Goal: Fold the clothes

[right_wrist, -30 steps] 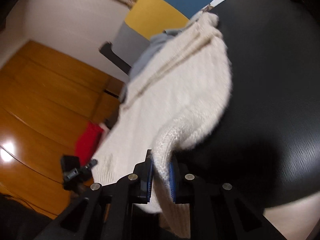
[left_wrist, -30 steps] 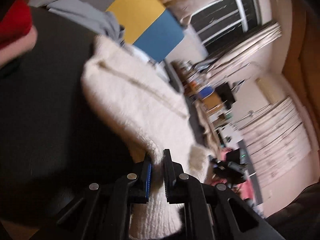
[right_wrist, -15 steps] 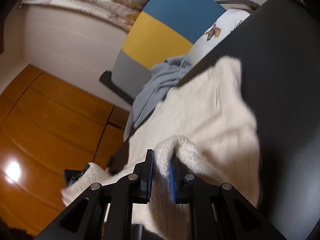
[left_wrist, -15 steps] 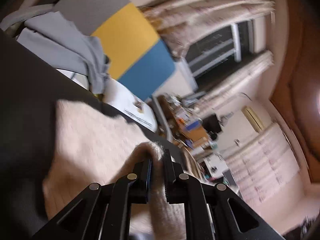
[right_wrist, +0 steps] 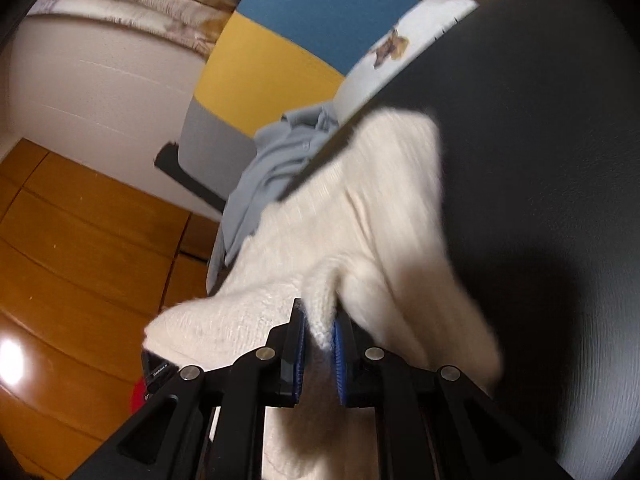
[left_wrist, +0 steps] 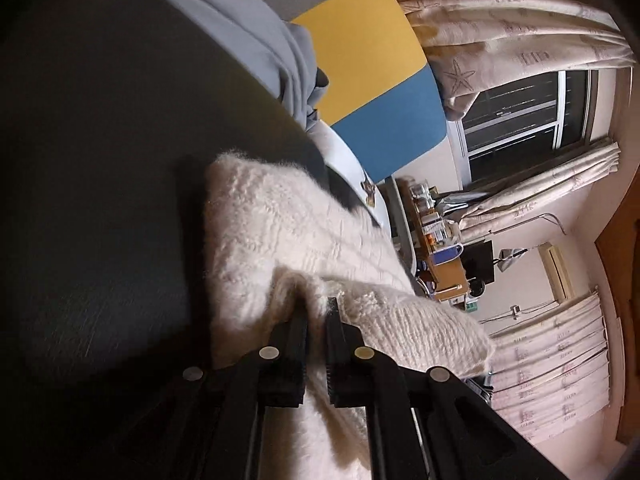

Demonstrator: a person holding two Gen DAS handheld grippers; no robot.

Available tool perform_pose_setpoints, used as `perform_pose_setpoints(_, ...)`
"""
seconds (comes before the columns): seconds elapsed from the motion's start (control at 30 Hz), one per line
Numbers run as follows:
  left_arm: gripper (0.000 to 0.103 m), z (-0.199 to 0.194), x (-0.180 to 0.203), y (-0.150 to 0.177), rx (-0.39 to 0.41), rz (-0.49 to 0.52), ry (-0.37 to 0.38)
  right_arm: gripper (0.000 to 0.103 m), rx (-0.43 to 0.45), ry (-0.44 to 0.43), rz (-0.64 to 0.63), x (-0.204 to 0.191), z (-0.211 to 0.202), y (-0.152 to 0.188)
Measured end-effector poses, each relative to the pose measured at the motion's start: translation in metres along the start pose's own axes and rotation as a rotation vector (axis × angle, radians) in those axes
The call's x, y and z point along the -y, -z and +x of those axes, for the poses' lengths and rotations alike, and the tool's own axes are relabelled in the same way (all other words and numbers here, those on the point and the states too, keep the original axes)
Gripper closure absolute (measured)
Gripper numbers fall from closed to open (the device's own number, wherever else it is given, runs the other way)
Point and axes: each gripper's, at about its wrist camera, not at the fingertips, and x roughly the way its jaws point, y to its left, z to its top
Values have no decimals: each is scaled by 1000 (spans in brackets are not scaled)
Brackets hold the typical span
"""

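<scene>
A fuzzy cream knit sweater [left_wrist: 288,236] lies partly on the black table [left_wrist: 100,160]. My left gripper [left_wrist: 317,312] is shut on a fold of the sweater close to the table. The sweater also shows in the right wrist view [right_wrist: 372,200], draped from the table's far edge toward me. My right gripper [right_wrist: 320,316] is shut on another bunched fold of it, with blue pads gripping the knit.
A grey-blue garment [left_wrist: 240,28] lies heaped at the table's far edge, also in the right wrist view [right_wrist: 276,160]. Behind it stands a grey, yellow and blue panel [left_wrist: 372,60]. Curtains and a dark window [left_wrist: 520,112] are at the right. Orange wooden floor [right_wrist: 80,260] lies left.
Both grippers have carried the sweater's held edge forward over the rest of it and lowered it toward the table. The sweater now lies shorter and doubled.
</scene>
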Motion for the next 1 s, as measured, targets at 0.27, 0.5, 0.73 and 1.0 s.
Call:
perform_pose_setpoints(0.27, 87, -56, 11, 38, 12, 19, -17, 58, -58, -70, 19, -14, -14, 30)
perform_pose_setpoints(0.5, 65, -61, 15, 51, -17, -26, 35, 38, -120, -99, -34, -35, -23, 42)
perform_pose_setpoints(0.73, 64, -45, 23, 35, -27, -89, 180, 29, -205, -142, -81, -52, -8, 38)
perform_pose_setpoints(1.0, 63, -43, 7, -9, 115, -237, 263, 21, -89, -203, -56, -75, 22, -20)
